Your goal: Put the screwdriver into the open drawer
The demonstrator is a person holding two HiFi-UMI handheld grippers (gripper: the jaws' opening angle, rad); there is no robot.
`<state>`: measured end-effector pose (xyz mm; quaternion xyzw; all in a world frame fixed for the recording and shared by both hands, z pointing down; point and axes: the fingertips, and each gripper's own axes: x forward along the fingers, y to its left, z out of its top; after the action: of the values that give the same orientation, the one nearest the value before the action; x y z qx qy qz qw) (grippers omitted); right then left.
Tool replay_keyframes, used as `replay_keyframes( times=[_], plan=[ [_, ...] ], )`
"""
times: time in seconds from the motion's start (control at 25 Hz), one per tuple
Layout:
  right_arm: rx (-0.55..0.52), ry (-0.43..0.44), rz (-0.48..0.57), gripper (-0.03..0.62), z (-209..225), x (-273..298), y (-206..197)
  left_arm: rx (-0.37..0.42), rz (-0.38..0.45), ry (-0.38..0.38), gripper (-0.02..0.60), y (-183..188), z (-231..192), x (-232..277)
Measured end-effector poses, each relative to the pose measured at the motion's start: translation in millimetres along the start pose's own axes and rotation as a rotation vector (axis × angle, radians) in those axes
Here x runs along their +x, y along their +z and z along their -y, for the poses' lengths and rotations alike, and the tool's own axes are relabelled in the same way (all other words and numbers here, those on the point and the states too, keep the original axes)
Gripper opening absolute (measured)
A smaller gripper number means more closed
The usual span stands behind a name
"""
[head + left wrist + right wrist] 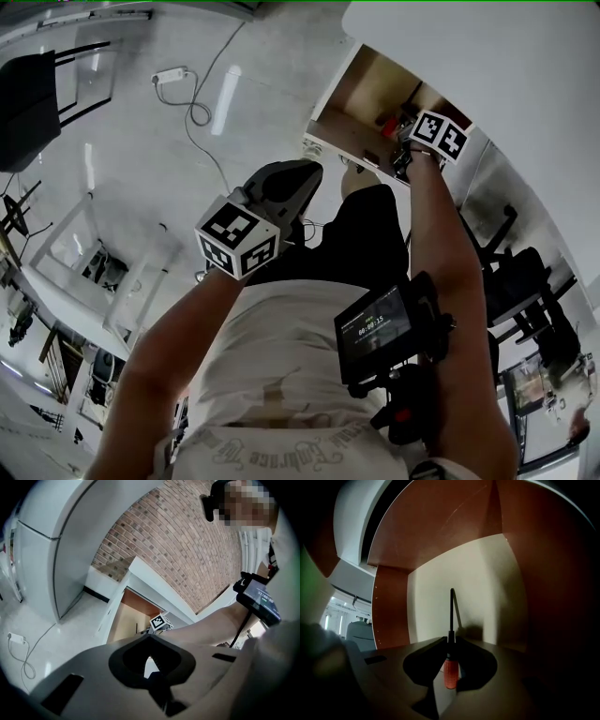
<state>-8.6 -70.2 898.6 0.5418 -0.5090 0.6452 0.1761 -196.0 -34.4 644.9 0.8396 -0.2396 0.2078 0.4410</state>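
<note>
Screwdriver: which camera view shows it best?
The right gripper view: the screwdriver stands whole between the right gripper's jaws, red handle and dark shaft. The head view shows at most a red speck; the left gripper view, none of it.

A pale, glossy floor (141,159) fills most of the head view. On it at 11 o'clock lies a white power block (172,75), its cable (202,117) looping toward the centre. A black chair (28,103) stands at 10 o'clock and the open drawer (361,89) hangs above the floor at 1 o'clock
</note>
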Motion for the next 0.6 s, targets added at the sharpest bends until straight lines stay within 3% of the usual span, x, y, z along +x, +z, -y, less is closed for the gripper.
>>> replay_keyframes(
  times=[0.6],
  plan=[
    [-0.079, -0.052, -0.048, 0.067, 6, 11, -12, 0.023, -0.013, 0.009, 0.018, -1, -5, -1]
  ],
)
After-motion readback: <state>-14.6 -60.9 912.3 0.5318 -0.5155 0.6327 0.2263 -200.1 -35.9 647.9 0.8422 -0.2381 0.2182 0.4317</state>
